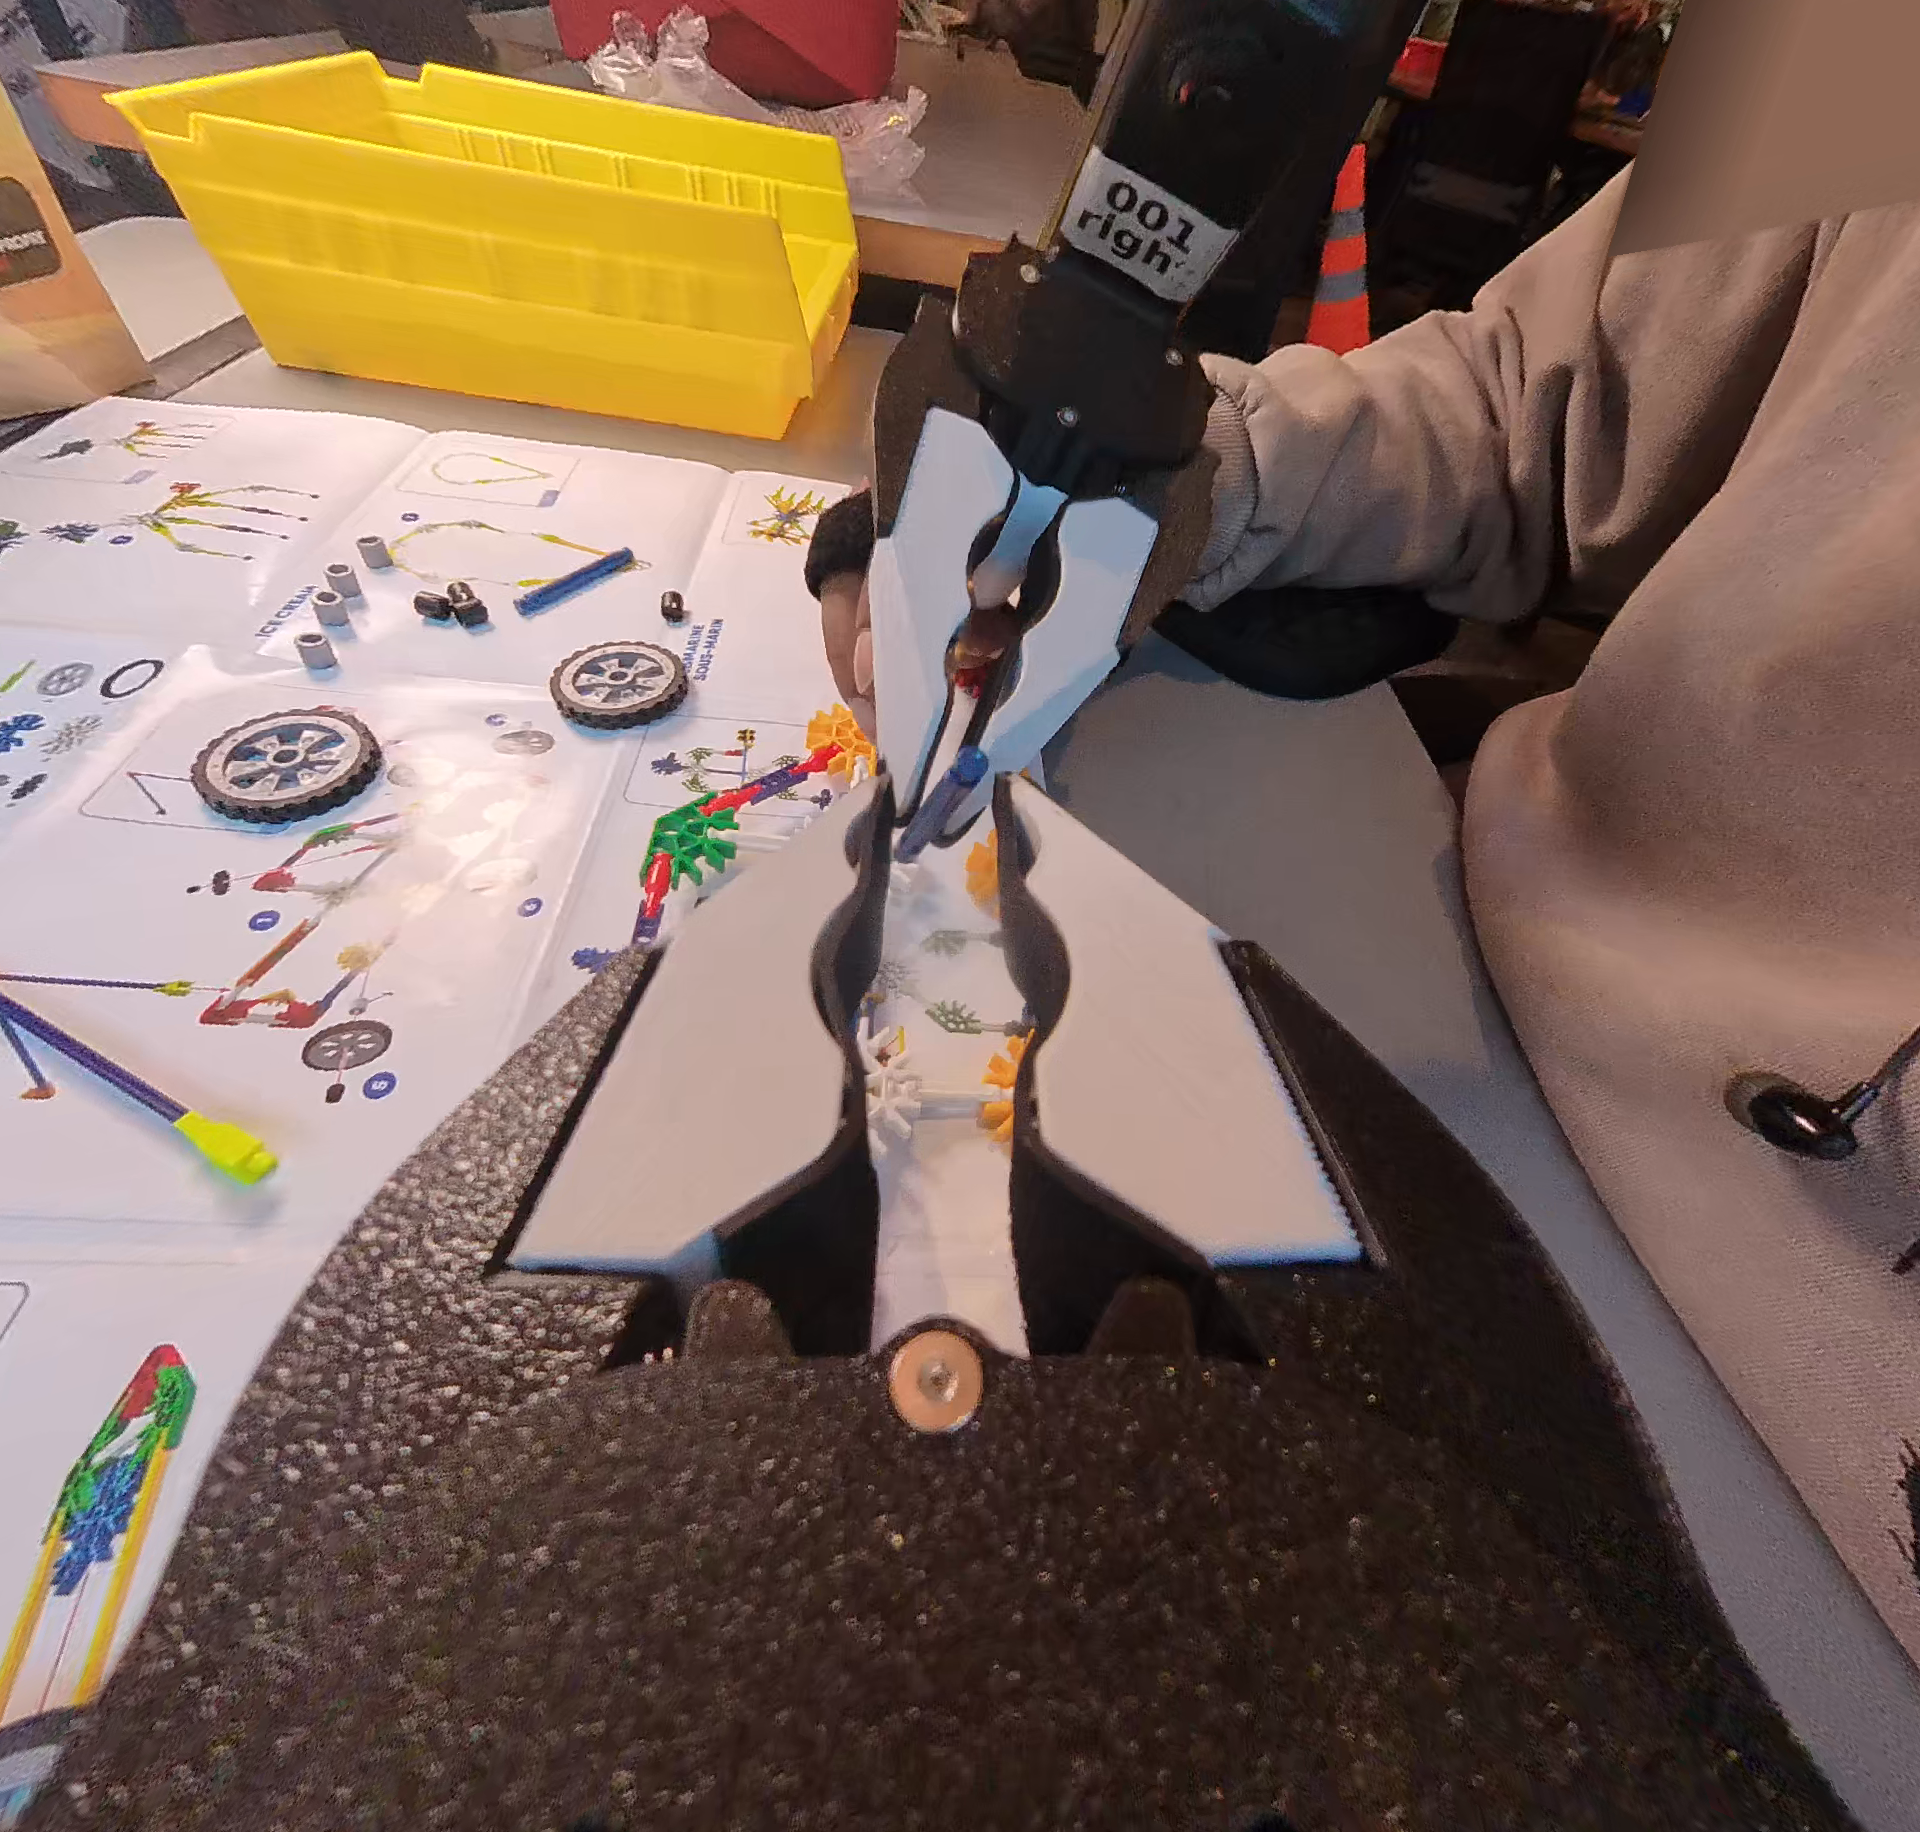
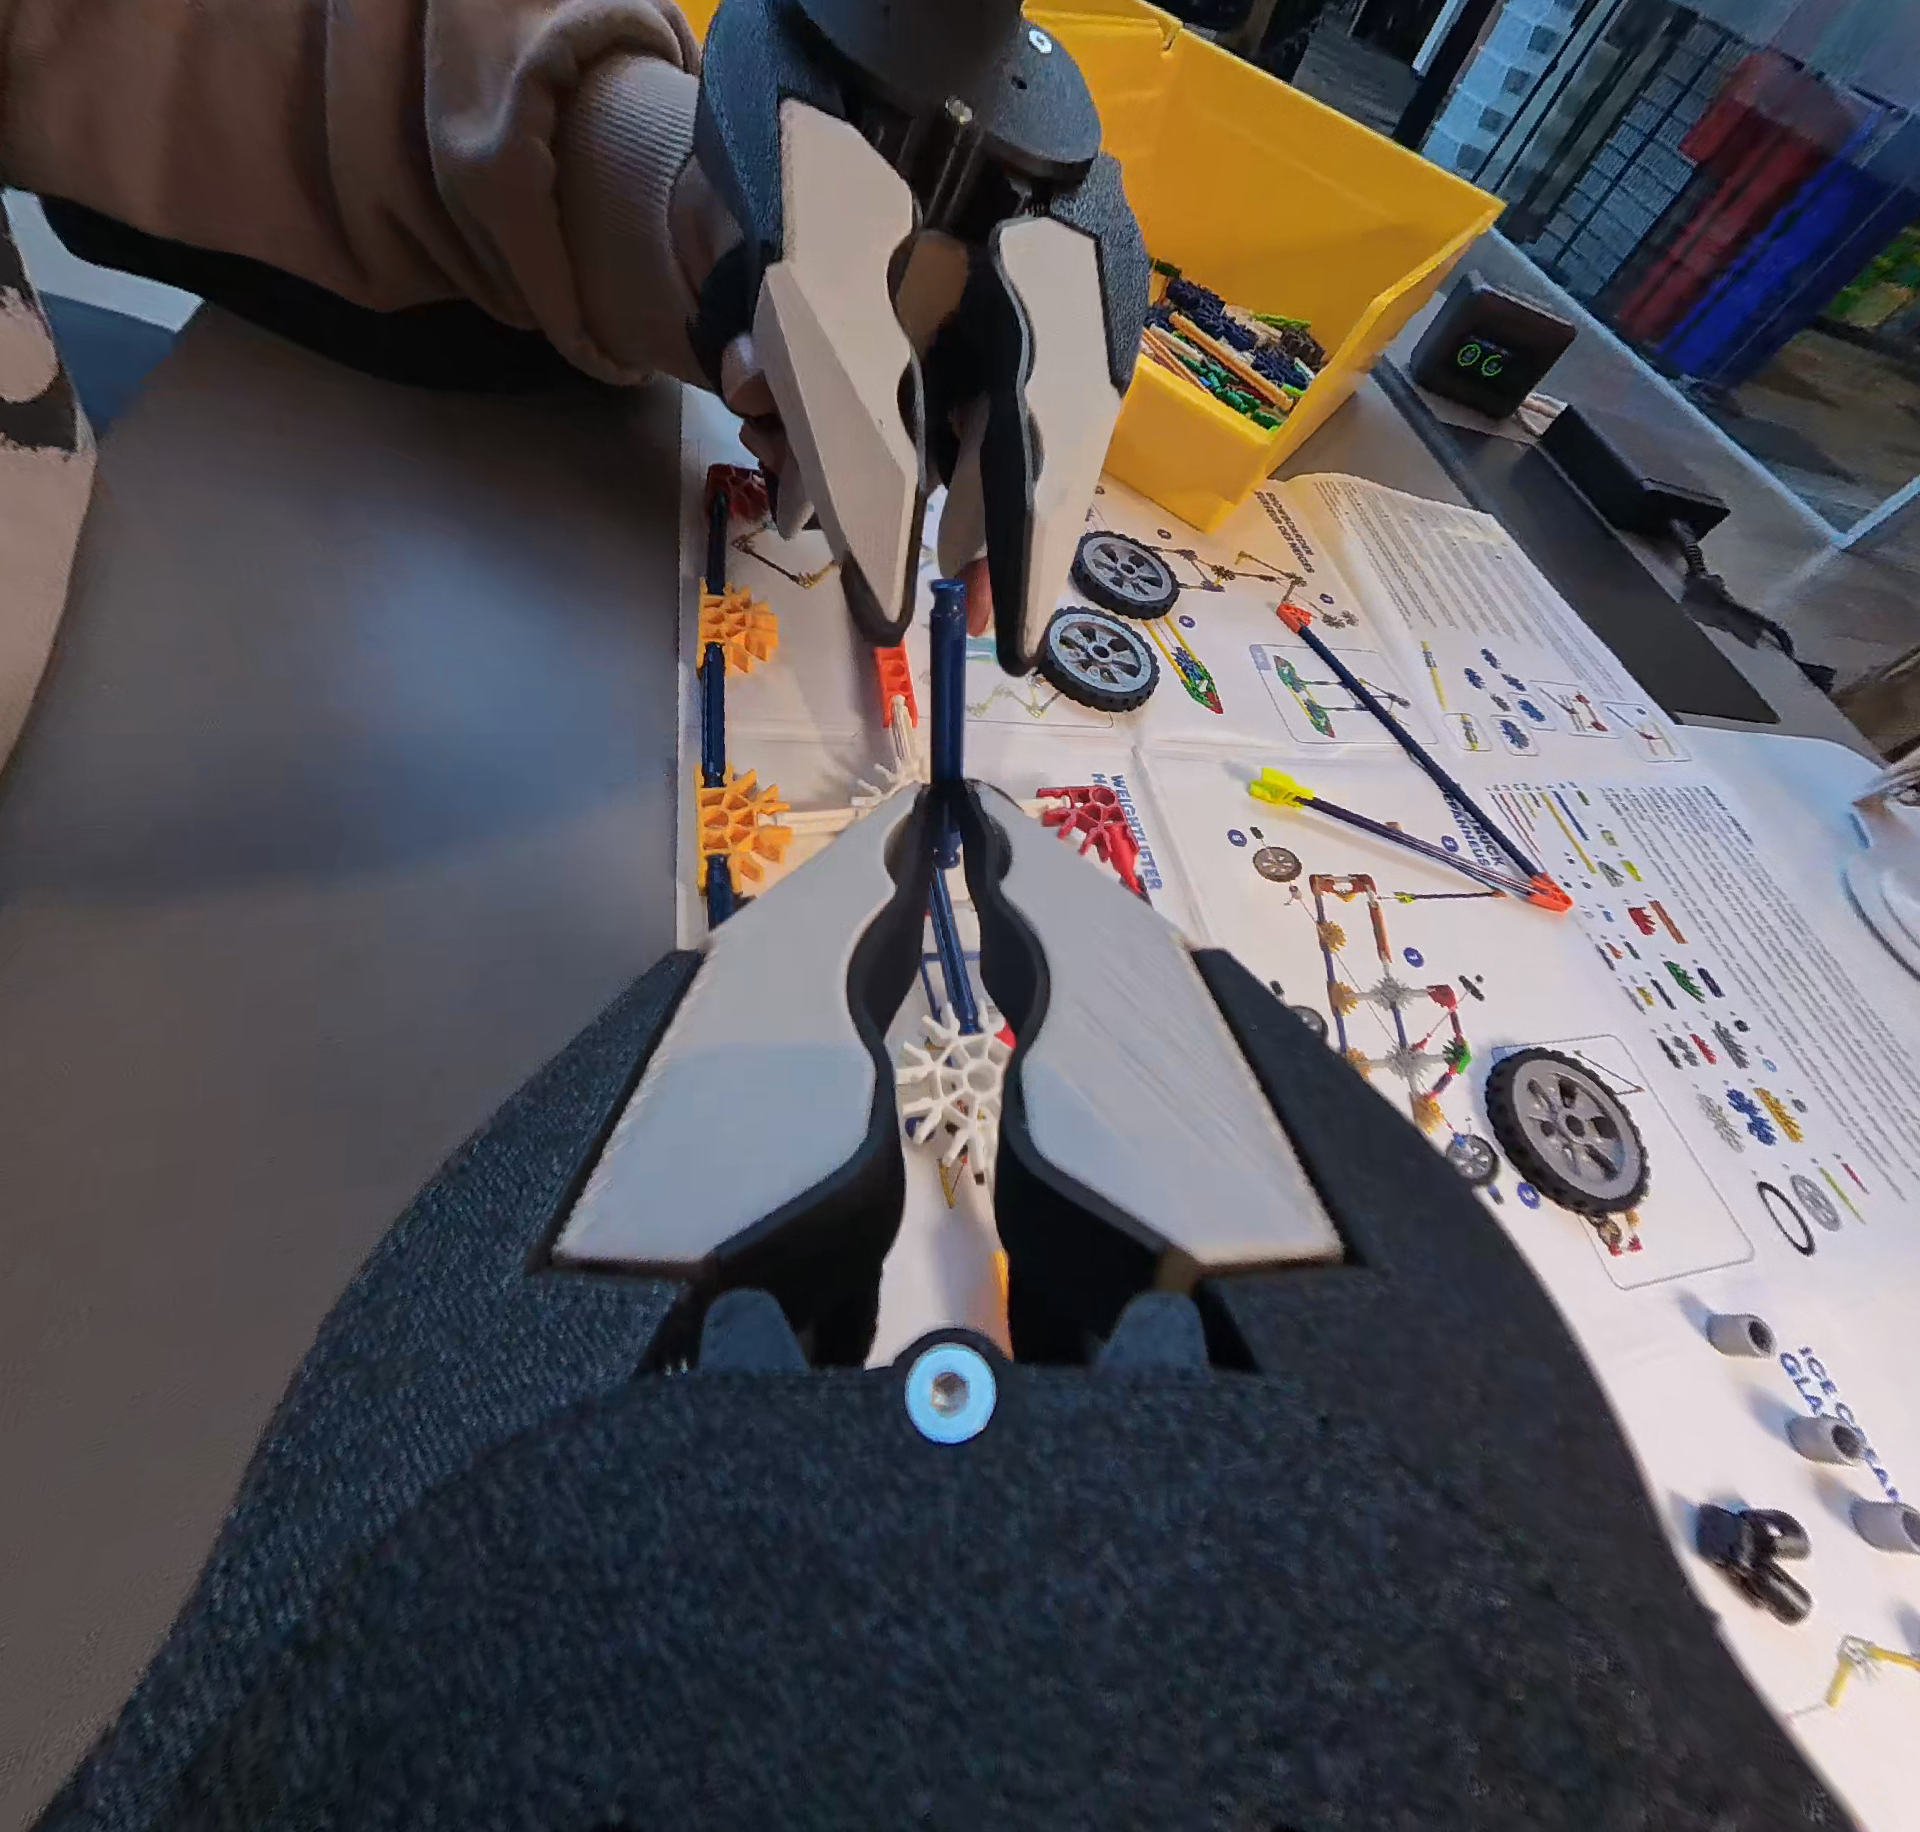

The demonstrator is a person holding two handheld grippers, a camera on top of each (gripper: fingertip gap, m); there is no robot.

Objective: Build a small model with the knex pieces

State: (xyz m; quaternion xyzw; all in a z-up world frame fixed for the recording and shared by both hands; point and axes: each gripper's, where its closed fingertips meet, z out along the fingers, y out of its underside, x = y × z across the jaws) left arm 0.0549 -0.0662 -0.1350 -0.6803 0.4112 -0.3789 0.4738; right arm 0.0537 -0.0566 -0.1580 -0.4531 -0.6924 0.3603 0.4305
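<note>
Closest in, a white snowflake-shaped connector (image 2: 954, 1081) is seen low between the fingers of the right claw (image 2: 948, 795). That claw is clamped on a dark blue rod (image 2: 945, 702), pinched right at its tips, and the rod is poked out past them toward the left claw (image 2: 940, 639). The left claw is held partly spread with nothing gripped, its tips just either side of the rod's far end. Under both, an instruction sheet (image 2: 1351, 847) is laid flat on the table. Orange connectors on a blue rod (image 2: 736, 712) are sat just left of the right claw, wheels (image 2: 1099, 658) are scattered right of the left claw, and a yellow bin (image 2: 1299, 182) of parts is parked well behind.
</note>
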